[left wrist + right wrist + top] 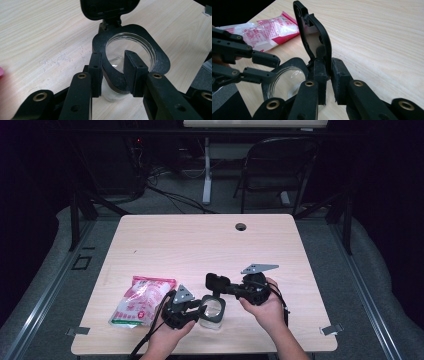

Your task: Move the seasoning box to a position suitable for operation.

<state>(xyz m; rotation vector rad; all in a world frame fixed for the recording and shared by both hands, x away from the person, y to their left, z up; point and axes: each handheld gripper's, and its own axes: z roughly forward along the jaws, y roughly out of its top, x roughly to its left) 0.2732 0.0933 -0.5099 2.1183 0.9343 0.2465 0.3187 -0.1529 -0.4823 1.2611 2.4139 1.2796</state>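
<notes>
Clear glass jar [130, 50], black collar clamped by left tool [113, 72], hinged matte lid [313, 37] pinched upright by right tool [328, 75]

Place: lab or test room.
Evidence: bare wooden bench [165, 240] with cable hole [241, 226]; metal frame [80, 207]; floor cables [170, 195]; folding chair [280, 165]; dark surrounds.

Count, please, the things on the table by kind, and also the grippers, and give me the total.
Clear container with a black flip-top lid: 1
Pink and white packet: 1
Hand-held grippers: 2, left gripper on the container's rim, right gripper on the raised lid
Total: 4
</notes>
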